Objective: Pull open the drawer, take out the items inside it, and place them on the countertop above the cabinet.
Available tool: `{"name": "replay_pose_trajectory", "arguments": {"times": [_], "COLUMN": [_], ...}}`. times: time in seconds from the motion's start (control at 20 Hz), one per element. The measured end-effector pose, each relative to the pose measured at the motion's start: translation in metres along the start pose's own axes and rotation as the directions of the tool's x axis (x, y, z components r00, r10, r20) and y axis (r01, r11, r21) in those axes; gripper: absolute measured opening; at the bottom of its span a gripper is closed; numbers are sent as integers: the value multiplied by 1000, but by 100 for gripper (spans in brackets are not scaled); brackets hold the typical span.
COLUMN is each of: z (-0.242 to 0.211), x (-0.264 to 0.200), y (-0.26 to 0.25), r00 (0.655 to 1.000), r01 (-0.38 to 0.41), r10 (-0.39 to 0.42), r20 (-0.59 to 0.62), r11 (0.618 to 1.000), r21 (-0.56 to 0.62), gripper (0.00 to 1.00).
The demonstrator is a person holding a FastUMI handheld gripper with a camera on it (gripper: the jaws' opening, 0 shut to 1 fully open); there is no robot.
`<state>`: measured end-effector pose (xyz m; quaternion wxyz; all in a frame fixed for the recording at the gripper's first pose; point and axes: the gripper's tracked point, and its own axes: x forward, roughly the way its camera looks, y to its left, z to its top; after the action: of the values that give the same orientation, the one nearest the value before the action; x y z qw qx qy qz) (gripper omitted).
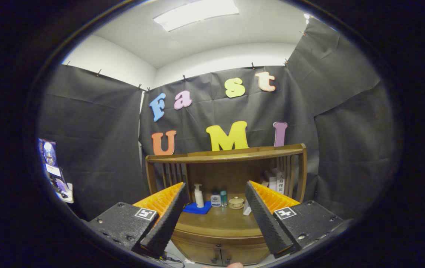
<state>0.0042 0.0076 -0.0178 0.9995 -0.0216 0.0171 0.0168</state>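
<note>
beyond the gripper (216,201), its jaws spread wide and holding nothing, stands the wooden cabinet (220,242); its drawer (218,235) is closed, under a surface (216,221) carrying a pump bottle (198,195) and a small cup (236,202).

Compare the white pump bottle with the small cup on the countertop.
The pump bottle is tall, white and slim; the cup is low, wide and cream. The bottle stands on a blue cloth, the cup on bare countertop. Both stand upright beyond the open gripper.
</note>
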Motion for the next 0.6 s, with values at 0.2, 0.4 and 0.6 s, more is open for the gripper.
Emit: {"name": "replay_pose_trajectory", "arguments": {"times": [0.2, 0.4, 0.6], "z": [-14, -44, -76], "x": [3, 14, 27], "y": [1, 16, 26], "r00": [999, 998, 998], "r01": [16, 0, 22], "r10": [-15, 3, -19], "r20": [33, 56, 63], "r11": [1000, 999, 999], "r21": [-24, -38, -43], "gripper": [99, 99, 99]}}
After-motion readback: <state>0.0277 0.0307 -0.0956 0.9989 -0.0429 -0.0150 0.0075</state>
